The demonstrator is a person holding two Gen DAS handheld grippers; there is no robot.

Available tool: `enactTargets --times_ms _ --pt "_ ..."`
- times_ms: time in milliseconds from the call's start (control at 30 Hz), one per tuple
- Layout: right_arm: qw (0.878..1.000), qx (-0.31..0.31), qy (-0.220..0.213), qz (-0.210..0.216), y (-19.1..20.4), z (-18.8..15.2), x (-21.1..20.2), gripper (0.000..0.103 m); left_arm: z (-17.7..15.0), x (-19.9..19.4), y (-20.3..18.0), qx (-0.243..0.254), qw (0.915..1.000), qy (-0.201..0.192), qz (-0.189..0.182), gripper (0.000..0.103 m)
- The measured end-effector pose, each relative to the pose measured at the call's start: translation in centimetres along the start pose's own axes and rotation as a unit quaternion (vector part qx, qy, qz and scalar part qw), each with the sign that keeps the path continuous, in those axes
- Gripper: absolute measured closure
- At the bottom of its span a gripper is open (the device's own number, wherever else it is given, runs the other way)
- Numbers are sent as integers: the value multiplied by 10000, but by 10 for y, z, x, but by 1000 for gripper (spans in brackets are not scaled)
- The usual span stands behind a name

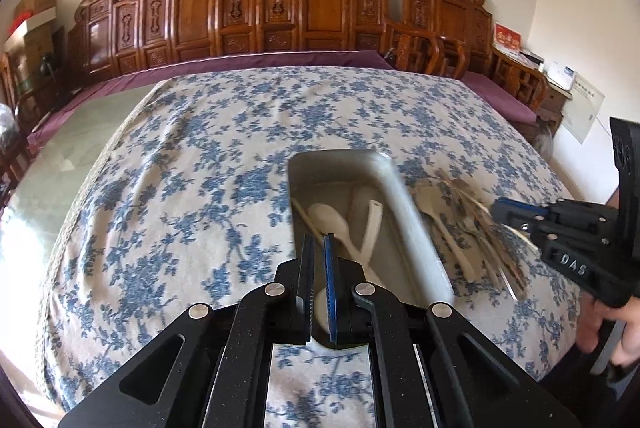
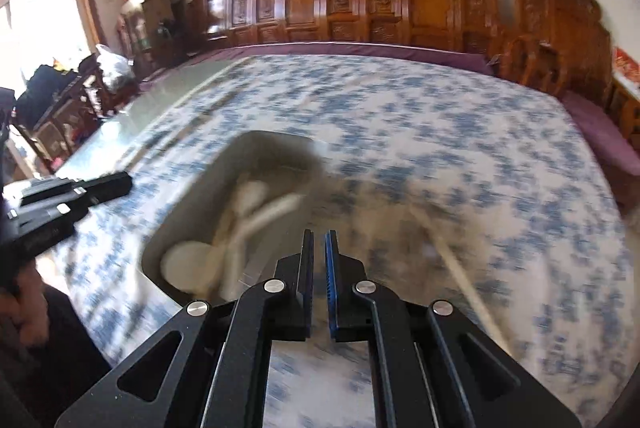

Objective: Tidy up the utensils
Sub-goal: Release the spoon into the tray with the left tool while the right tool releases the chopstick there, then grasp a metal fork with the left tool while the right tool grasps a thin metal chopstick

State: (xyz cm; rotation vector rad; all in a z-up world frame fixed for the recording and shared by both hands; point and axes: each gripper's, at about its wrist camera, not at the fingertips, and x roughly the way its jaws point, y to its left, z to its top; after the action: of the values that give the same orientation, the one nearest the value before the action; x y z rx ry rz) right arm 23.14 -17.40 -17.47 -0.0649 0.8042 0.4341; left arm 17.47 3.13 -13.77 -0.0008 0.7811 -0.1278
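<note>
A metal tray (image 1: 416,224) lies on the blue floral cloth (image 1: 180,167) and holds white spoons (image 1: 332,218) and a thin chopstick. A heap of wooden spoons and chopsticks (image 1: 460,224) lies on the cloth just right of the tray. My left gripper (image 1: 319,240) hovers over the tray's near end, shut with nothing between its fingers. My right gripper (image 1: 498,209) comes in from the right with its tip at the heap. In its own blurred view the right gripper (image 2: 319,236) is shut and empty, beside the tray (image 2: 192,195). The left gripper (image 2: 126,183) shows at the left.
Carved wooden bench backs (image 1: 280,7) and a purple cushion (image 1: 260,61) line the far side. Bare glass tabletop (image 1: 72,147) shows left of the cloth. A person's hand (image 1: 616,332) holds the right gripper at the near right edge. A lone chopstick (image 2: 452,260) lies on the cloth.
</note>
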Motion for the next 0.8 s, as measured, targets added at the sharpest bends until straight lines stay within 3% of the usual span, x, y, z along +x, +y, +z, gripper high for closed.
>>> enactTargets --times_ms 100,233,400,533,800 --pt "9995 37 82 -302 -30 -13 -10 96 0 1 -13 109 9999 -5 -78 99" --pt "9981 103 200 -581 -61 -27 -9 82 -3 3 -29 246 9996 -4 -169 99" --pt "9962 63 404 -766 -90 -39 11 81 -9 8 -48 393 9988 74 -285 99" --pt "9959 38 519 -740 -100 -44 33 73 -12 9 -66 513 9979 108 -380 99" --pt "9969 -32 586 -533 -108 -41 57 73 -18 12 -96 735 9963 162 -412 99"
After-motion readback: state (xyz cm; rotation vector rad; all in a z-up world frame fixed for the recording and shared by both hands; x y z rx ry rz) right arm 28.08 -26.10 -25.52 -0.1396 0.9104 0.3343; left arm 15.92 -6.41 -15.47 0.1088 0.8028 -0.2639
